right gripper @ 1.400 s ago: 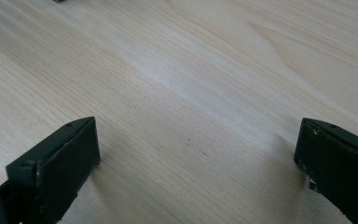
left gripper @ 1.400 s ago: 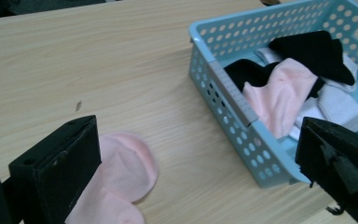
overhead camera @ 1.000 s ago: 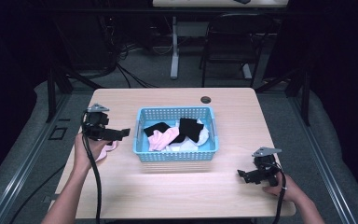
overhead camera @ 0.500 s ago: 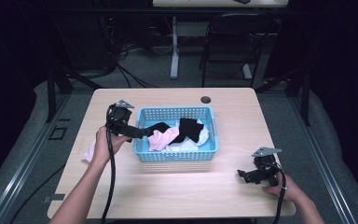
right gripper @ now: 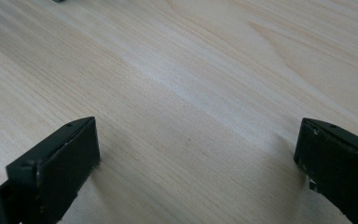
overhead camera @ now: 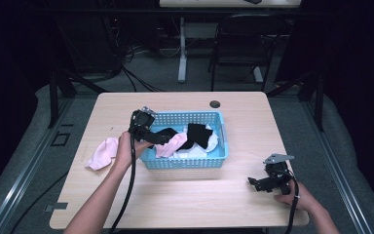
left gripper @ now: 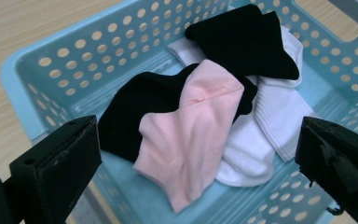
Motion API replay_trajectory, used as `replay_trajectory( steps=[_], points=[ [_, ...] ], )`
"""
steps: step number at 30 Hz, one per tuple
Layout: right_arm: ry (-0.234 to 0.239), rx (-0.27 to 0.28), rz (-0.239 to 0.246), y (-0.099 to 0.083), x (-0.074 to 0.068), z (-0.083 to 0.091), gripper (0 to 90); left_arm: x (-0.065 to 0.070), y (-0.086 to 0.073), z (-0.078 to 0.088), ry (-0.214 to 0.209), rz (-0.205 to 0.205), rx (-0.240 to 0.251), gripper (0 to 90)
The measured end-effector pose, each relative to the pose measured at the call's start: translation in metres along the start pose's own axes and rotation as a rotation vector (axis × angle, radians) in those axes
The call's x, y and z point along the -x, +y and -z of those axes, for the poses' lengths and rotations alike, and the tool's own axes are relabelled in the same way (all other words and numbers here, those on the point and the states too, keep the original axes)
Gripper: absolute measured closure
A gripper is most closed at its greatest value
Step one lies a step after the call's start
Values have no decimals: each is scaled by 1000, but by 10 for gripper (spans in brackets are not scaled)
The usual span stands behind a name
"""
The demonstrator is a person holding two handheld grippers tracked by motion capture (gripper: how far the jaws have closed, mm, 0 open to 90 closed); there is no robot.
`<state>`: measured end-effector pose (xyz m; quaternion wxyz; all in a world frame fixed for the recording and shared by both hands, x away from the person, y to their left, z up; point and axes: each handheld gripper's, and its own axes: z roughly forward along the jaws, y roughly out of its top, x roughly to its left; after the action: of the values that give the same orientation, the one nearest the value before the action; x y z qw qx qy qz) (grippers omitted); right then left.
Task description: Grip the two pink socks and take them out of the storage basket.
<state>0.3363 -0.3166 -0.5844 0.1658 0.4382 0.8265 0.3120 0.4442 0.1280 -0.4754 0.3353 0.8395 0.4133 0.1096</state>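
Blue basket (overhead camera: 185,161), mid-desk (overhead camera: 185,204): pink sock (left gripper: 191,135) atop black and white socks. Left tongs (left gripper: 191,158) released, poised over it (likely next: descend, clench). Right tongs (overhead camera: 263,184) released, idle on desk.

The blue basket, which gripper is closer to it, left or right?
Left. The left gripper hangs over the blue basket at its left end, open above the socks. The right gripper rests on the table, off past the basket's near right corner.

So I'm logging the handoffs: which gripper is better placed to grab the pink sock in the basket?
Left gripper: open over the pink sock. Right gripper rests far off.
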Motion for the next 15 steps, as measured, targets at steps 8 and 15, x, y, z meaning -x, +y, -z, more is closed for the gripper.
replay_trajectory(
  steps=[8, 15],
  points=[
    [0, 1, 0, 0, 0, 0, 0, 7, 6, -24, -15, -15, -35, 21],
    [0, 1, 0, 0, 0, 0, 0, 15, 13, -41, -12, -54, -80, 45]
  ],
)
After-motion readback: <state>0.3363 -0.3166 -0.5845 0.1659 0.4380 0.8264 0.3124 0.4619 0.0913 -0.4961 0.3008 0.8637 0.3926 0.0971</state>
